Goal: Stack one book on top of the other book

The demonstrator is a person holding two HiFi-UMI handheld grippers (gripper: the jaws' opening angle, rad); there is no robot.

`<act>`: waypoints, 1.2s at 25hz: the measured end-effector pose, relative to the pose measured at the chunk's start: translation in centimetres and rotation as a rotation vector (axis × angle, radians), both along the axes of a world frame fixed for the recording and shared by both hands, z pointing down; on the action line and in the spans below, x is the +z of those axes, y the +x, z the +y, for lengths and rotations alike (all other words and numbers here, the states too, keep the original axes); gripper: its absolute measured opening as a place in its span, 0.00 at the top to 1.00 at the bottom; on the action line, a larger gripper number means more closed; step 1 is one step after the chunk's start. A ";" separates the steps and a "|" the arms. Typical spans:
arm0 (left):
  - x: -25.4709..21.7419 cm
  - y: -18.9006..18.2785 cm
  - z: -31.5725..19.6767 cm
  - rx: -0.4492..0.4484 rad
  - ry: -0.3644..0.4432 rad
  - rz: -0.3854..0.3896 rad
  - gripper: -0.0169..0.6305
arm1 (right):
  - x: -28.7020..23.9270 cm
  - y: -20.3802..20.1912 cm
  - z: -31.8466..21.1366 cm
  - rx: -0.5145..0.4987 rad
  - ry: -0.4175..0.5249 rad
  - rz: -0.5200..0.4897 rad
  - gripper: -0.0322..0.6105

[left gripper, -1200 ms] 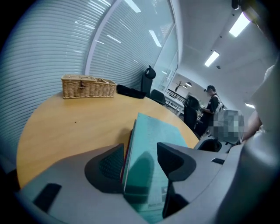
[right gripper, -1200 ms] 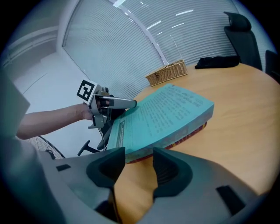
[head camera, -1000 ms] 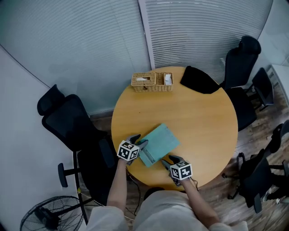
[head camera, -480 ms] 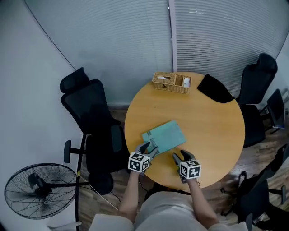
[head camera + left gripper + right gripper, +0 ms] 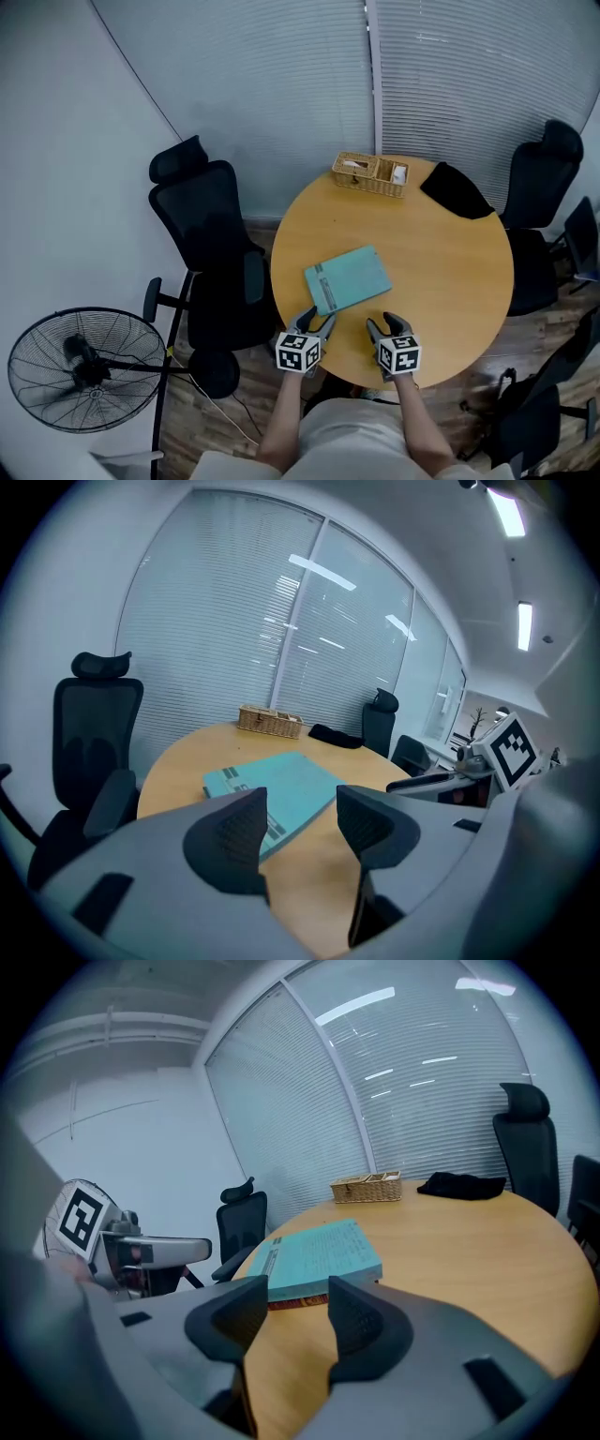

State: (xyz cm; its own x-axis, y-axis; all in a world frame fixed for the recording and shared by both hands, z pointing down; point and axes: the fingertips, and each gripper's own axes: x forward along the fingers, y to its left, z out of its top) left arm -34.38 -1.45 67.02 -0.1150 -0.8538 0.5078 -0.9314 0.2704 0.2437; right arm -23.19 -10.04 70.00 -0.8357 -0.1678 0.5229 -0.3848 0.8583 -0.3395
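A teal book [image 5: 347, 279] lies flat on the round wooden table [image 5: 441, 272], nearer the front left. In the right gripper view it [image 5: 314, 1251] rests on a second book whose red-brown edge [image 5: 300, 1301] shows beneath it. My left gripper [image 5: 314, 323] hovers by the table's near edge, just short of the teal book's near corner, open and empty. My right gripper [image 5: 386, 325] hangs beside it to the right, also open with nothing between its jaws. In the left gripper view the teal book [image 5: 272, 789] lies beyond the open jaws [image 5: 295, 817].
A wicker basket [image 5: 369, 174] and a black cloth [image 5: 457, 190] sit at the table's far side. Black office chairs stand at the left [image 5: 211, 244] and right [image 5: 544, 178]. A floor fan [image 5: 80, 370] is at the lower left.
Both grippers have drawn back from the teal book's edges toward the table's near rim and risen a little. The book stack stays where it was.
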 end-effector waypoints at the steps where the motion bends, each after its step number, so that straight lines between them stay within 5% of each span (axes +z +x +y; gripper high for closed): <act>1: -0.2 0.4 0.3 -0.011 0.003 -0.001 0.60 | -0.1 0.3 -0.1 0.001 0.005 -0.001 0.63; 19: 0.0 4.3 3.3 -0.073 0.033 -0.022 0.60 | -0.5 2.8 -0.7 -0.007 0.053 -0.033 0.63; 30: -1.4 2.8 3.9 -0.131 0.070 -0.044 0.80 | -0.2 4.0 -1.2 0.021 0.050 -0.029 0.77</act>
State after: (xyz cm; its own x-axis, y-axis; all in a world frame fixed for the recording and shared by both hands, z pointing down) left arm -31.54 2.48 65.66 -0.2488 -0.8631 0.4395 -0.8992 0.3744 0.2264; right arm -19.15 -11.27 69.83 -0.8463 -0.2107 0.4892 -0.3937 0.8661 -0.3080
